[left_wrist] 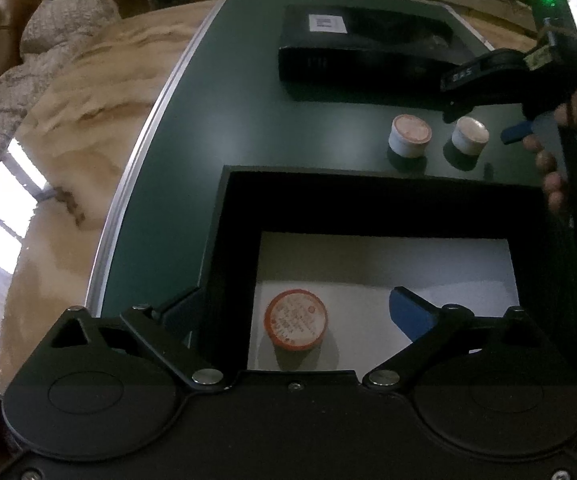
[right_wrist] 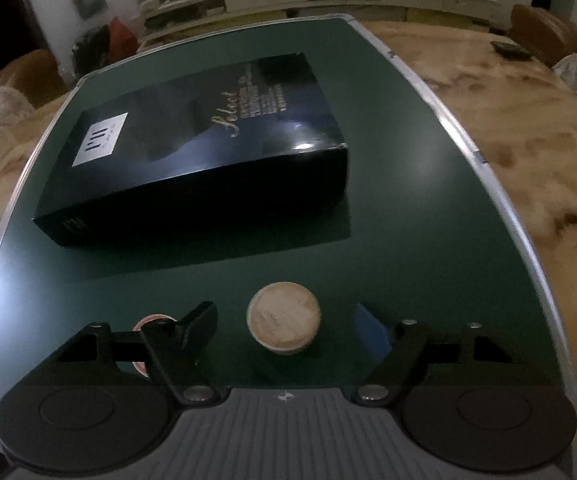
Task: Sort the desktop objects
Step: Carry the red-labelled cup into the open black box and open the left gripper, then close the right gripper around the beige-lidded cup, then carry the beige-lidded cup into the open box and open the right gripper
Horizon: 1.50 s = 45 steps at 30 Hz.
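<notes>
Black box (right_wrist: 208, 152) – gold "Select" script

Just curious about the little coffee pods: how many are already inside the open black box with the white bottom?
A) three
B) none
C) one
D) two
C: the left wrist view shows a single orange-rimmed pod on the white floor of the open box, while two other pods sit outside on the green table.

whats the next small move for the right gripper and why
Probably lower the right gripper and close its fingers on the pale-lidded capsule: it sits centred between the open fingers, still on the green table, while one capsule already lies in the open box.
</notes>
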### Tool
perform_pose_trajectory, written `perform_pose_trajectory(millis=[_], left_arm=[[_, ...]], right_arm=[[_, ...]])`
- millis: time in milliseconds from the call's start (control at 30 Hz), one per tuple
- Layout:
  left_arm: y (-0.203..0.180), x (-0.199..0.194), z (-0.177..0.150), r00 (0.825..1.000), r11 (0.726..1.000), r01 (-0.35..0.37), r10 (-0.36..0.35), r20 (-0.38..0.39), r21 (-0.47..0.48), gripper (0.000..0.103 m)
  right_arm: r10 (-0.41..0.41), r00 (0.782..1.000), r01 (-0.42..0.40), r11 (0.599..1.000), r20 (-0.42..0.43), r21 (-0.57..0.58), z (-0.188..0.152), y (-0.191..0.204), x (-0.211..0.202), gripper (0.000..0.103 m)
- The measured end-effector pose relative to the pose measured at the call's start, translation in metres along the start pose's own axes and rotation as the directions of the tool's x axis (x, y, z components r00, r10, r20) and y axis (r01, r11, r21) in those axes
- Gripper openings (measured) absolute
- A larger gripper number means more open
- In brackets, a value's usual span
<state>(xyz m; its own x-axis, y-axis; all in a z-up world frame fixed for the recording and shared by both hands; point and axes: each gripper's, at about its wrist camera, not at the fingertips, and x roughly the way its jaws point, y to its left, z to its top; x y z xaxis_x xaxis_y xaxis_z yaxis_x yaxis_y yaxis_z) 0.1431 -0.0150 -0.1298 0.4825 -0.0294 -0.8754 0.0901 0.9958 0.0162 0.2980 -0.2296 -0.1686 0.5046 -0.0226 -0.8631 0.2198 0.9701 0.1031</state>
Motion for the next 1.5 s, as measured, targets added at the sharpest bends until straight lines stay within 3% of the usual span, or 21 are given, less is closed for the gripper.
perform_pose_trajectory(millis=[433,900,1267,1500], left_arm=[[-0.002,0.001,-0.001,1.000,1.000,-0.014,0.014,0.002,0.004,0.103],[0.004,0.006,0.000,1.000,1.000,-0.016,0.015,-0.024,-0.022,0.103],[0.009,-0.012,0.000,1.000,0.999,-0.018,0.018,0.002,-0.036,0.103],[0.019,-0.033,-0.002,1.000,0.997,-0.020,0.021,0.021,-0.074,0.103]], right_arm=[[-0.015,1.000,0.014,0.999,-0.023,-0.048,0.003,0.012,0.015,0.045],[-0.012,1.000,0.012,0.996,-0.006,-0.085,0.002,0.019,-0.001,0.045],[0.074,0.997,-0.070,0.992,0.031,-0.108,-0.022,0.012,-0.074,0.045],[0.119,0.993,-0.118,0.988,0.002,-0.097,-0.056,-0.001,-0.112,0.045]])
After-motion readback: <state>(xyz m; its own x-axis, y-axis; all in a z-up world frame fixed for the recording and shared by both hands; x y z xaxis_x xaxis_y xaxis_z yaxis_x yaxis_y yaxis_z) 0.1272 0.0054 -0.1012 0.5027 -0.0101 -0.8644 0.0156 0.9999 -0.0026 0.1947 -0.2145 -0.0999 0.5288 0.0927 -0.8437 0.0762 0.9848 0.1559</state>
